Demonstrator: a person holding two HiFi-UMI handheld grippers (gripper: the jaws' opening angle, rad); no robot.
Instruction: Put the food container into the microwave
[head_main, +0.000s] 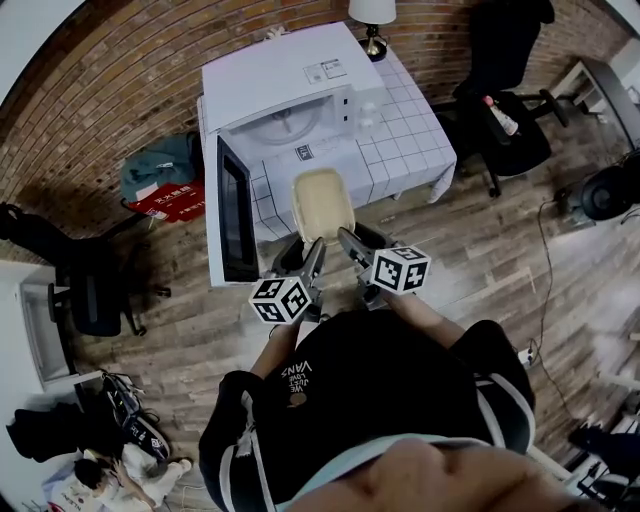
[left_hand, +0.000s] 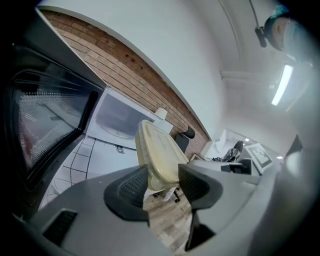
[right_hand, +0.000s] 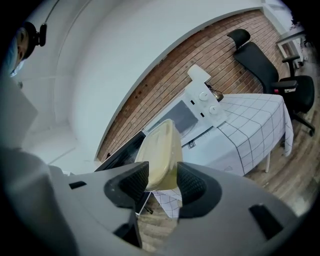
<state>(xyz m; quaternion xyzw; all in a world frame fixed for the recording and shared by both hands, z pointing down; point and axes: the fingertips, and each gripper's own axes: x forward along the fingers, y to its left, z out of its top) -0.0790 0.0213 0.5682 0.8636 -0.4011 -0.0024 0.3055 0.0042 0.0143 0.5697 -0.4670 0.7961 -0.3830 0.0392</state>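
Now, held up in the air just in front of the white box-shaped microwave (head_main: 290, 85): one cream-coloured rectangular plastic food container (head_main: 322, 203), lid on, lying flat, long side pointing toward the open cavity, not yet inside.

Gripped at the near end, the end away from the microwave, from two sides. On the left part of that end, pinched by the left gripper (left_hand: 161, 182), its two black ribbed fingers (left_hand: 127, 186) closed on the rim and wall. On the right part, squeezed in the same way by the right gripper (right_hand: 161, 182), its two black ribbed fingers (right_hand: 129, 182) closed on the box. Only the near end between the pads each time, all the rest reaching out ahead toward the microwave.

Counted:
- One food container and one microwave.
- Two grippers with two fingers each.
- One dark-windowed microwave door (head_main: 235, 210), swung fully open at the left of the cavity.
- One round glass plate (head_main: 290, 122) inside the cavity.
- Two round white knobs (right_hand: 204, 95) on the panel at the right of the cavity.
- One table with a white checked cloth (head_main: 405, 135), under the microwave.
- One lamp with a white shade (head_main: 372, 12), behind the microwave.
- Two black office chairs (head_main: 505, 135) on the wooden floor, one to the right of the microwave, one well off to its left.
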